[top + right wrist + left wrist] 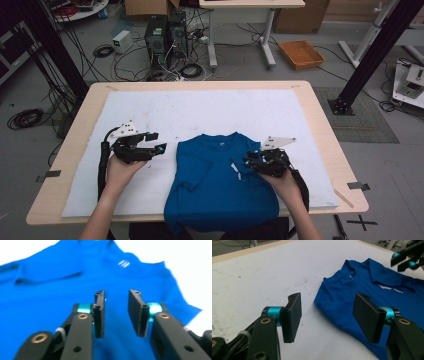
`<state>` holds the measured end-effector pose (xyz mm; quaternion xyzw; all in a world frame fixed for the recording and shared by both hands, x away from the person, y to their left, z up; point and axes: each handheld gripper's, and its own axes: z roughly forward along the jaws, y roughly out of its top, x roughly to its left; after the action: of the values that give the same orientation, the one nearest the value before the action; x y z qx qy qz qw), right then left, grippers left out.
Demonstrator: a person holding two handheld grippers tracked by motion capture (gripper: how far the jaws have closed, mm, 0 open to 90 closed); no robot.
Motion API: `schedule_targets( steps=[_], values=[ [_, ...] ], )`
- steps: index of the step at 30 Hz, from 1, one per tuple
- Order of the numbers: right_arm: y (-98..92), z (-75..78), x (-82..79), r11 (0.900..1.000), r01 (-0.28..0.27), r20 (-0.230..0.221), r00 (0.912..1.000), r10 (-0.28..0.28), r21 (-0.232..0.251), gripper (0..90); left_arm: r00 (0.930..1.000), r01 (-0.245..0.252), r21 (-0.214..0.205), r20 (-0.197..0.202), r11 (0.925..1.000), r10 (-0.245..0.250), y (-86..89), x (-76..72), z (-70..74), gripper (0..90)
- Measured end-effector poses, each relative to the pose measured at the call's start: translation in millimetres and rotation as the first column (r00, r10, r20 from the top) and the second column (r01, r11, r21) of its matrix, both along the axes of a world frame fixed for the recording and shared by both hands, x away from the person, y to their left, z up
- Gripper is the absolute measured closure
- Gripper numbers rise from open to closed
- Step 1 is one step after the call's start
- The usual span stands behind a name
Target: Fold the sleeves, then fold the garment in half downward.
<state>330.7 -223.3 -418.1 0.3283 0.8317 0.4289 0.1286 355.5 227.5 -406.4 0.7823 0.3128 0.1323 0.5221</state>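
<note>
High view: worktop [310, 107] carries a blue shirt [215, 185] at six o'clock, hem overhanging. Left gripper [161, 142] at nine, fingers wide, empty; right gripper [248, 165] over cloth, fingers parted. Risk: grabbing two layers bunches the fold.

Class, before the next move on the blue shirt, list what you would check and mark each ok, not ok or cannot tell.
1. Left gripper jaws open, nothing between them: ok.
2. Right gripper jaws apart, no cloth pinched: ok.
3. Right gripper over the shirt: ok.
4. Left gripper off the shirt, over the white mat: ok.
5. Shirt wholly on the table: not ok, its hem hangs over the near edge.
6. Sleeves folded flat: cannot tell.
</note>
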Motion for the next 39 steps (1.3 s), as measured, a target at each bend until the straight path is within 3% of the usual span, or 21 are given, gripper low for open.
schedule_targets(
  steps=[2,5,8,15,26,39],
  values=[
    [-11.6,3.8,4.1,0.9957,0.077,-0.004,0.9970,-0.077,0.052,54.9,1.0000,-0.001,-0.003,0.002,1.0000,0.001,-1.1,0.1,0.1,40.1],
    [-28.2,7.0,9.9,0.9819,0.147,-0.007,0.9891,-0.147,0.120,44.7,1.0000,-0.003,-0.015,0.006,0.9999,0.003,-1.6,0.2,0.7,40.1],
    [-39.9,8.8,12.8,0.9710,0.182,-0.018,0.9832,-0.182,0.155,40.2,0.9999,-0.006,-0.020,0.015,0.9998,0.006,-1.5,0.4,0.8,40.1],
    [-58.1,14.7,15.1,0.9566,0.230,-0.009,0.9725,-0.233,0.179,32.6,0.9999,-0.005,-0.021,0.016,0.9998,0.006,-5.1,1.7,-1.1,37.3],
    [-75.1,18.1,17.5,0.9302,0.296,-0.027,0.9545,-0.297,0.218,27.0,0.9978,-0.011,-0.006,0.065,0.9999,0.012,-9.5,-5.1,4.1,35.1],
    [-74.8,19.1,18.5,0.9307,0.302,-0.014,0.9519,-0.306,0.206,26.9,0.9980,-0.019,-0.027,0.059,0.9994,0.021,-9.7,-5.0,4.9,35.1]
  ],
)
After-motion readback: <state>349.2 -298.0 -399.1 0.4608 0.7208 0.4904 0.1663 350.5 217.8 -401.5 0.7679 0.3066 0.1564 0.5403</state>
